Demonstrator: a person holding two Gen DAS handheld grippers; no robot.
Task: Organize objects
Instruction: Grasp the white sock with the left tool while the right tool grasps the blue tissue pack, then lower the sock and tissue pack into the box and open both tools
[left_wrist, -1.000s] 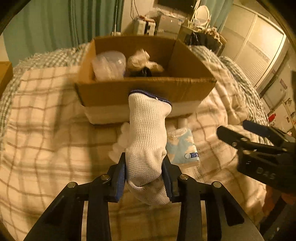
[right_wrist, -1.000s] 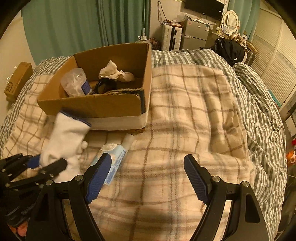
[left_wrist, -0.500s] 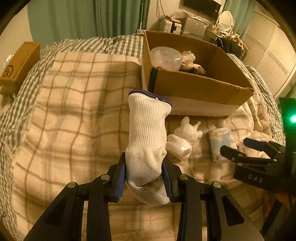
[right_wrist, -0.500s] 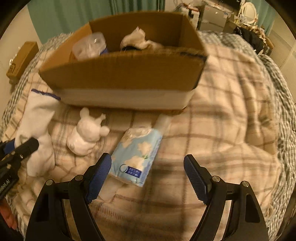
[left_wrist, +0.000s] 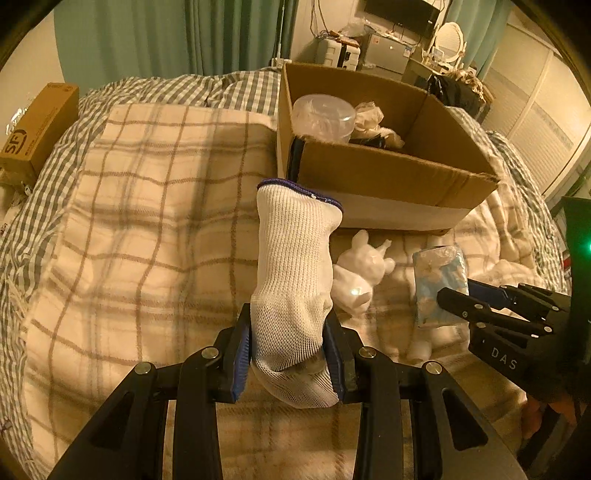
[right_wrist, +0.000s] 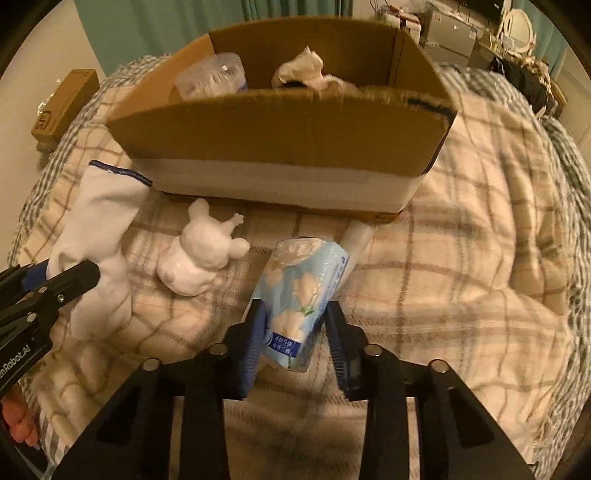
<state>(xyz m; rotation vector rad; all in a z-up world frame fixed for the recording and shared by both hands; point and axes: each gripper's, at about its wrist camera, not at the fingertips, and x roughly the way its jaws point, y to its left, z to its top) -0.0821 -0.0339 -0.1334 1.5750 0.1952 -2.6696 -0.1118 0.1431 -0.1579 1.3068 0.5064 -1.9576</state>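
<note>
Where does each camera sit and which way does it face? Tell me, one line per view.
Left wrist: on the left gripper, facing the brown cardboard box; its fingers clamp a white knit glove.
Right wrist: on the right gripper, facing the same box; its fingers flank a blue floral tissue pack.
Shared: box, glove, white bear figurine, each other's gripper.

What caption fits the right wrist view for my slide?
Right gripper closes on tissue pack before cardboard box.
</note>
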